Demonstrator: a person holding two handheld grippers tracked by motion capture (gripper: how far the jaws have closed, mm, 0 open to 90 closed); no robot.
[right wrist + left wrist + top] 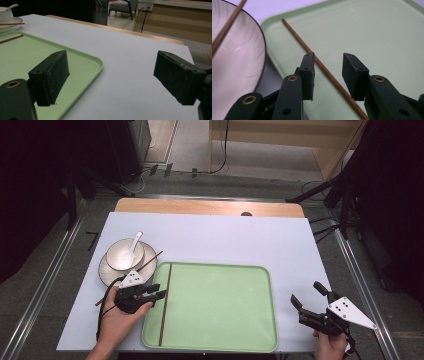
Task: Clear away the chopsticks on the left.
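Chopstick (pixel 322 66) lies flat in green tray (pixel 220 320), near tray's left side; left gripper (pixel 328 72) hangs over it, jaws apart on both sides, likely ready to pinch; second chopstick (pixel 150 261) leans on plate (pixel 105 270) by bowl (pixel 120 255); right gripper (pixel 310 297) wide open, holds nothing, waits right of tray.

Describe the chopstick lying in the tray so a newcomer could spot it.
Find the green tray on the white table. Along its left side lies a thin brown chopstick, running near to far. Unlike the other chopstick, resting across the plate, it lies flat inside the tray.
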